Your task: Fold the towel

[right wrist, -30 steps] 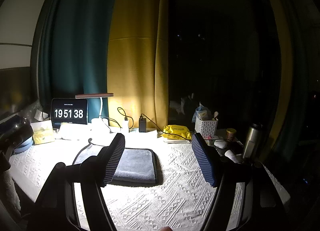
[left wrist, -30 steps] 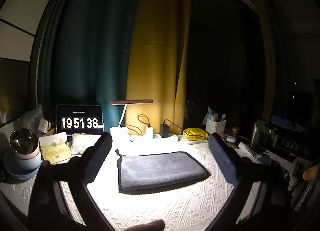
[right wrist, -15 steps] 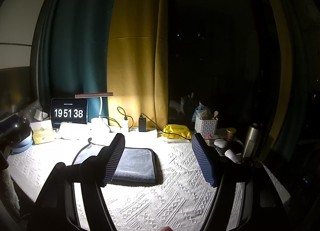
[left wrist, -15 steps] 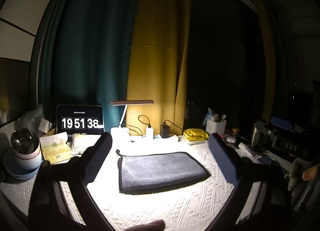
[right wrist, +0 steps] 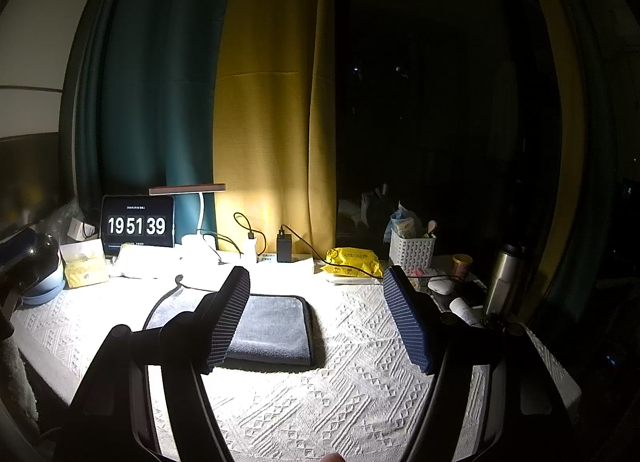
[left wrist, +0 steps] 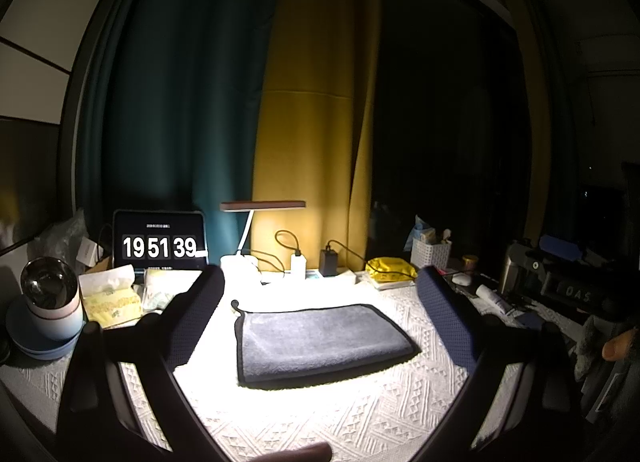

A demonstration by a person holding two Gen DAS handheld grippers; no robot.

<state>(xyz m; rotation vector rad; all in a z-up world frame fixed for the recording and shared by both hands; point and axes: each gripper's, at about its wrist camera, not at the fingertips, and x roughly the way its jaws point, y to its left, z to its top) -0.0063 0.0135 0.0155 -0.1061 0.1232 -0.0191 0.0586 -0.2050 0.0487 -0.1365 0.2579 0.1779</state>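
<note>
A grey towel (left wrist: 320, 338) with a dark border lies folded flat on the white patterned tablecloth (left wrist: 320, 418), under the lamp's light. It also shows in the right wrist view (right wrist: 272, 328), partly behind my right gripper's left finger. My left gripper (left wrist: 320, 290) is open and empty, held back from the towel and above the table. My right gripper (right wrist: 316, 282) is open and empty, to the right of the towel and clear of it.
A desk lamp (left wrist: 262, 206), a tablet clock (left wrist: 159, 242), chargers and cables stand along the back. A cup on a plate (left wrist: 48, 306) and a tissue box (left wrist: 110, 294) are at the left. A yellow packet (right wrist: 352, 262), white basket (right wrist: 412, 250) and steel flask (right wrist: 505, 282) are at the right.
The clock has gone from 19:51:38 to 19:51:39. Both grippers and the towel have stayed nearly still.
</note>
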